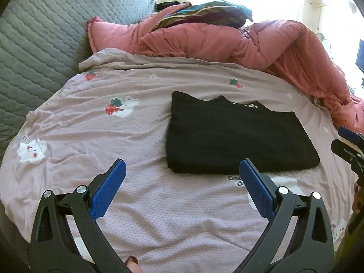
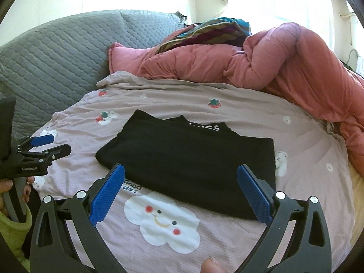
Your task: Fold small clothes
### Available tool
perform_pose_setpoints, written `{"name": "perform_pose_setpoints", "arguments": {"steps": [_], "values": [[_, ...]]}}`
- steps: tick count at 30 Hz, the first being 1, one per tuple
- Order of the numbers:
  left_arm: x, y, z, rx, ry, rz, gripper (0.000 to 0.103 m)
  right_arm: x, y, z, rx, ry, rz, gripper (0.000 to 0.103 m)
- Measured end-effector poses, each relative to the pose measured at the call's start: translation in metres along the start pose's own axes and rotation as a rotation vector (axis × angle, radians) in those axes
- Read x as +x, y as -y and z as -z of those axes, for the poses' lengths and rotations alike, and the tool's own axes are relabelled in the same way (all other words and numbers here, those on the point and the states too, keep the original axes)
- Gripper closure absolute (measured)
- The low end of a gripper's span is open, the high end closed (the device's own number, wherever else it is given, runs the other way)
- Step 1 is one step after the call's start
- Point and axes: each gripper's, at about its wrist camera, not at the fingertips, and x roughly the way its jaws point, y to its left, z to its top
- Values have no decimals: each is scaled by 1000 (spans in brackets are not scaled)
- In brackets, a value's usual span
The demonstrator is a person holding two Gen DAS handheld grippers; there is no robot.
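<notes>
A black garment lies folded into a flat rectangle on the pink patterned bedsheet; white lettering shows at its far edge. It also shows in the right wrist view. My left gripper is open and empty, held above the sheet just left of and in front of the garment. My right gripper is open and empty, hovering over the garment's near edge. The left gripper shows at the left edge of the right wrist view. The right gripper shows at the right edge of the left wrist view.
A crumpled pink duvet lies along the far side of the bed, with a striped cloth on top. A grey quilted cover is at the left. A bright window is behind.
</notes>
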Motion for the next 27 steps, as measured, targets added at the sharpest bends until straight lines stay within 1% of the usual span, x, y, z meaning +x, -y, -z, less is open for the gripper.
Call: {"name": "perform_pose_setpoints", "arguments": {"steps": [15,27], "values": [[14,-47,-1,-97,-9,-25,10,40,-43,-9,-88,-54,-24,5],[43,-86,5,-191,-60,-35,10,83,-77,-12,-158,-102,-50,5]]}}
